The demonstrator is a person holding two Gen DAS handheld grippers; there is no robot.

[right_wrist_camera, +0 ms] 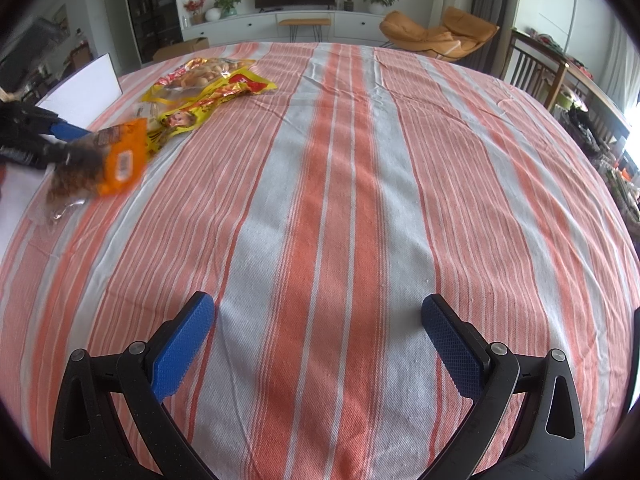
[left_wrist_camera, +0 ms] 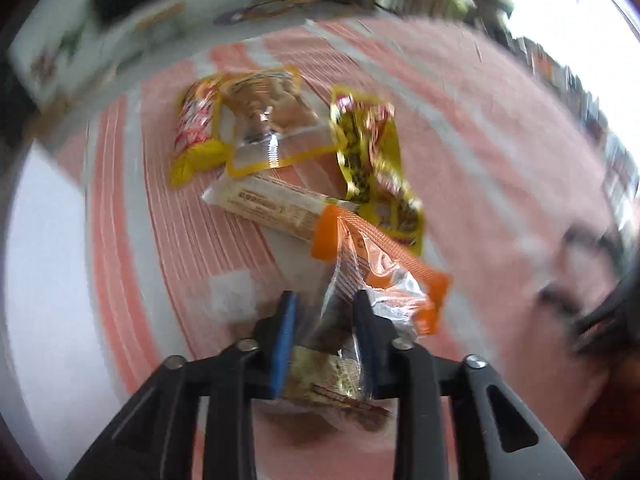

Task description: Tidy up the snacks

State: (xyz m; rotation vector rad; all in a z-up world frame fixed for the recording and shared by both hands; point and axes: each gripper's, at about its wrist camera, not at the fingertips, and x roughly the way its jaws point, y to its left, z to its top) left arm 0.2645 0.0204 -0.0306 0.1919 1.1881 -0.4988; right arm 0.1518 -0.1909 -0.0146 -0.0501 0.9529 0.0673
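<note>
My left gripper (left_wrist_camera: 325,300) is shut on an orange-and-clear snack bag (left_wrist_camera: 376,272) and holds it just above the striped tablecloth (right_wrist_camera: 320,184). The same bag (right_wrist_camera: 116,152) and left gripper (right_wrist_camera: 68,140) show at the left of the right wrist view. Beyond the bag lies a cluster of snacks: a cream cracker pack (left_wrist_camera: 268,204), a yellow-edged clear bag of nuts (left_wrist_camera: 268,120), a red-and-yellow pack (left_wrist_camera: 196,128) and a yellow foil pack (left_wrist_camera: 376,160). The cluster also shows in the right wrist view (right_wrist_camera: 200,84). My right gripper (right_wrist_camera: 318,312) is open and empty, low over the cloth.
A white board (right_wrist_camera: 84,88) stands at the table's left edge. Wooden chairs (right_wrist_camera: 536,68) stand at the right side. An orange armchair (right_wrist_camera: 436,32) and a TV cabinet (right_wrist_camera: 296,24) are beyond the far edge.
</note>
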